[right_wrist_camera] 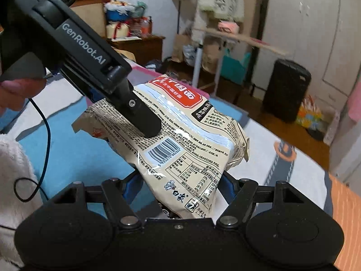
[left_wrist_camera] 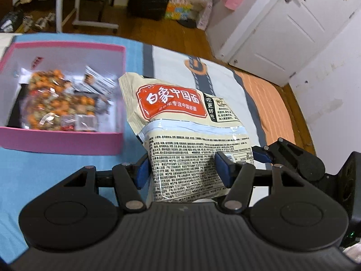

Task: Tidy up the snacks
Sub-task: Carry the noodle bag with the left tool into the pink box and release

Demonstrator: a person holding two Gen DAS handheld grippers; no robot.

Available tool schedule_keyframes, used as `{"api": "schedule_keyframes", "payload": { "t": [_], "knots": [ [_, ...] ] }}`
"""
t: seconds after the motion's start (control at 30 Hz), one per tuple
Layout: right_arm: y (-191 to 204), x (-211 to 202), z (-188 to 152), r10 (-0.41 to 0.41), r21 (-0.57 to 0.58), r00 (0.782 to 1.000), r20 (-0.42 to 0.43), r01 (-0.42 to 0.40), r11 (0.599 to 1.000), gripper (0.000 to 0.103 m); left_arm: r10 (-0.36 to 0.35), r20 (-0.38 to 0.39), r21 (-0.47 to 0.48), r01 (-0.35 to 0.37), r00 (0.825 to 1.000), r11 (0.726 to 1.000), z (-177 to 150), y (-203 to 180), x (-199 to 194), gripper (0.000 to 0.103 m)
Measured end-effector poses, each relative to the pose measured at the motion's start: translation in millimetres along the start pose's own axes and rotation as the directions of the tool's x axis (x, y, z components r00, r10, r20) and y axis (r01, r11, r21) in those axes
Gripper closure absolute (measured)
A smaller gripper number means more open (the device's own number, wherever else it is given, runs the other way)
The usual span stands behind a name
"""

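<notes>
Two tongs grip one noodle packet [left_wrist_camera: 180, 122], held up above the bed [left_wrist_camera: 56, 171]. Left tongs [left_wrist_camera: 182, 169]: blue pads [left_wrist_camera: 222, 169] pressed on the packet's lower printed end, one each side. Right tongs [right_wrist_camera: 180, 187]: clamped on the packet's [right_wrist_camera: 180, 140] other corner, below the barcode, blue pads mostly hidden behind the wrapper.

Right wrist view only: the left tongs' black finger [right_wrist_camera: 144, 122] lies across the packet's face; a hand [right_wrist_camera: 15, 90] and a thin black cable [right_wrist_camera: 46, 133] at left; something white and fluffy [right_wrist_camera: 13, 171] at the left edge.

Left wrist view only: a pink box [left_wrist_camera: 63, 140] just left of the packet on the blue bedspread, holding a clear bag of orange and green snacks [left_wrist_camera: 58, 99] and small sachets [left_wrist_camera: 99, 81]. The packet hides part of the box's right side.

Farther off: wooden floor [left_wrist_camera: 144, 29], black suitcase [right_wrist_camera: 286, 90], white door [left_wrist_camera: 293, 27], white clothes rack [right_wrist_camera: 198, 61].
</notes>
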State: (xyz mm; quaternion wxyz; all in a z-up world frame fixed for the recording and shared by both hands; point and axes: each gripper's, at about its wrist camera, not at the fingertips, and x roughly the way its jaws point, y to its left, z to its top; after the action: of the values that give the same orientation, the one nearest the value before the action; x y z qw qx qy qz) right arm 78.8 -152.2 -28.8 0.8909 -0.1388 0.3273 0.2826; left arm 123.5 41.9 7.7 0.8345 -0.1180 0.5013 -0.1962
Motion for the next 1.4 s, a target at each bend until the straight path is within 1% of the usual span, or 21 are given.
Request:
{"api": "schedule_keyframes", "payload": {
  "t": [0.07, 0.13, 0.23, 0.37, 0.5, 0.6, 0.7, 0.77, 0.83, 0.9, 0.97, 1.03, 1.07, 1.17, 1.2, 1.23, 1.27, 1.3, 1.33, 1.37, 1.4],
  "knots": [
    [3, 4, 11, 0.001, -0.008, 1.0, 0.014, -0.001, 1.0, 0.025, 0.013, 0.021, 0.007, -0.013, 1.0, 1.0, 4, 4, -8, 0.045],
    [1, 11, 26, 0.018, 0.004, 0.999, 0.029, -0.019, 1.0, 0.02, 0.017, 0.04, 0.002, -0.017, 0.999, 1.0, 10, 11, -16, 0.044],
    [-1, 22, 48, 0.045, 0.023, 0.998, 0.035, -0.046, 0.999, 0.019, 0.041, 0.091, 0.001, -0.041, 0.995, 0.999, 19, 21, -30, 0.044],
    [3, 38, 76, 0.085, 0.015, 0.994, 0.063, -0.086, 0.996, 0.019, 0.079, 0.153, -0.021, -0.077, 0.985, 0.997, 36, 41, -47, 0.044],
    [7, 66, 107, 0.115, -0.016, 0.989, 0.096, -0.114, 0.993, 0.018, 0.121, 0.2, -0.029, -0.118, 0.972, 0.993, 57, 65, -58, 0.044],
    [13, 84, 122, 0.148, -0.057, 0.982, 0.115, -0.142, 0.988, 0.015, 0.129, 0.219, -0.043, -0.123, 0.967, 0.991, 71, 91, -54, 0.044],
    [13, 111, 127, 0.173, -0.08, 0.98, 0.101, -0.166, 0.983, 0.014, 0.124, 0.207, -0.076, -0.111, 0.97, 0.991, 80, 121, -36, 0.044],
    [11, 129, 126, 0.193, -0.065, 0.978, 0.076, -0.188, 0.98, 0.014, 0.108, 0.187, -0.098, -0.091, 0.976, 0.991, 83, 140, -21, 0.044],
    [8, 144, 124, 0.209, -0.02, 0.977, 0.045, -0.208, 0.978, 0.014, 0.08, 0.167, -0.117, -0.061, 0.983, 0.991, 84, 157, -6, 0.044],
    [9, 155, 118, 0.211, 0.02, 0.977, 0.032, -0.211, 0.977, 0.014, 0.063, 0.151, -0.111, -0.046, 0.987, 0.993, 82, 168, 8, 0.043],
    [18, 164, 108, 0.176, 0.008, 0.984, 0.037, -0.177, 0.984, 0.014, 0.061, 0.14, -0.1, -0.047, 0.988, 0.994, 80, 176, 23, 0.042],
    [26, 171, 101, 0.126, -0.01, 0.991, 0.036, -0.125, 0.992, 0.014, 0.061, 0.128, -0.11, -0.047, 0.99, 0.993, 80, 183, 39, 0.042],
    [27, 177, 101, 0.115, 0.0, 0.993, 0.024, -0.115, 0.993, 0.014, 0.07, 0.123, -0.107, -0.056, 0.99, 0.993, 80, 184, 44, 0.041],
    [23, 188, 104, 0.126, 0.056, 0.992, -0.016, -0.125, 0.991, 0.014, 0.088, 0.101, -0.103, -0.077, 0.991, 0.992, 84, 189, 55, 0.041],
    [23, 188, 106, 0.119, 0.059, 0.992, -0.03, -0.117, 0.991, 0.016, 0.086, 0.096, -0.119, -0.074, 0.992, 0.99, 84, 191, 57, 0.04],
    [26, 187, 107, 0.098, 0.044, 0.994, -0.037, -0.096, 0.994, 0.016, 0.1, 0.1, -0.135, -0.086, 0.99, 0.987, 84, 193, 59, 0.04],
    [30, 186, 109, 0.063, 0.016, 0.997, -0.038, -0.062, 0.998, 0.015, 0.14, 0.11, -0.133, -0.125, 0.984, 0.983, 83, 193, 62, 0.04],
    [34, 186, 110, 0.01, -0.021, 0.999, -0.032, -0.01, 1.0, 0.011, 0.205, 0.121, -0.116, -0.191, 0.971, 0.975, 83, 191, 65, 0.039],
    [39, 186, 110, -0.046, -0.062, 0.999, -0.021, 0.045, 0.997, 0.011, 0.278, 0.146, -0.086, -0.268, 0.949, 0.96, 81, 186, 71, 0.037],
    [42, 186, 108, -0.086, -0.098, 0.996, -0.01, 0.085, 0.992, 0.011, 0.3, 0.164, -0.059, -0.294, 0.94, 0.954, 79, 182, 76, 0.036],
    [42, 187, 106, -0.099, -0.112, 0.995, -0.004, 0.098, 0.989, 0.011, 0.307, 0.175, -0.055, -0.302, 0.935, 0.952, 77, 180, 78, 0.036]
  ]
}}
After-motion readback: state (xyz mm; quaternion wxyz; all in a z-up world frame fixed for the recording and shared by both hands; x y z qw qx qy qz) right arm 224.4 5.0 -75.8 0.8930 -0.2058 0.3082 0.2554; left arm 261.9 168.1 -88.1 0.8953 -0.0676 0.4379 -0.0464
